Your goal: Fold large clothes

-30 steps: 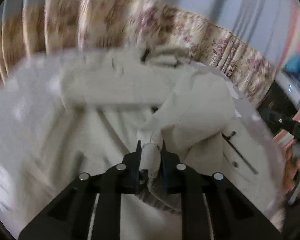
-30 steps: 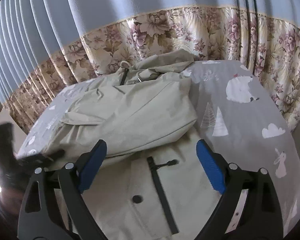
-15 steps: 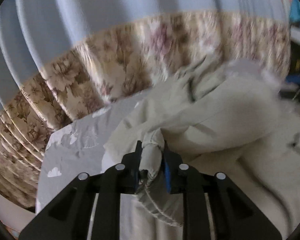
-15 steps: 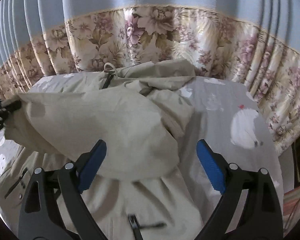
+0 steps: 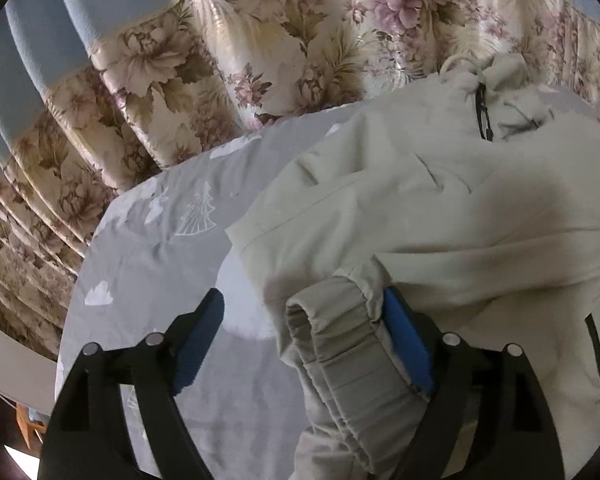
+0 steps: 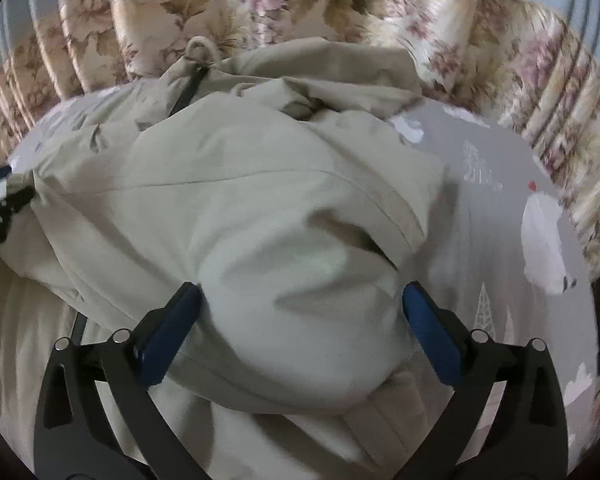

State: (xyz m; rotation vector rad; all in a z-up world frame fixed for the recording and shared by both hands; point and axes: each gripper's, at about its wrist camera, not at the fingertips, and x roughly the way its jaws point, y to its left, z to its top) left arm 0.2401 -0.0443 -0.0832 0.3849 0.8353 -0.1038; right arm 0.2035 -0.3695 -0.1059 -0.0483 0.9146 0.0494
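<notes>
The beige jacket (image 5: 440, 208) lies spread over the grey printed bedsheet (image 5: 148, 248), bunched and folded on itself, its hood and dark zipper (image 5: 483, 114) at the far end from both pairs of tongs, up against the floral curtain (image 5: 228, 52). One sleeve is doubled across the body, and its elastic cuff (image 5: 340, 344) sits between the fingers of the left gripper (image 5: 304, 344) — resting against the inner face of the right-hand blue pad, with a clear gap of bare sheet between it and the other pad. Those jaws are opening; the pads no longer pinch the cuff.

The right gripper (image 6: 300, 332) comes at the jacket from the near side, its jaws opening to their widest, and a rounded fold of the sleeve (image 6: 292, 280) bulges up between the blue pads. The left-hand pad appears to touch the cloth; the other stands just beside it, so nothing is squeezed. Beyond that fold the hood's drawcord loop (image 6: 200, 46) lies at the top of the heap. To the right of these tongs the sheet shows white trees and a polar bear (image 6: 544, 240), and the curtain hangs close behind the bed.
</notes>
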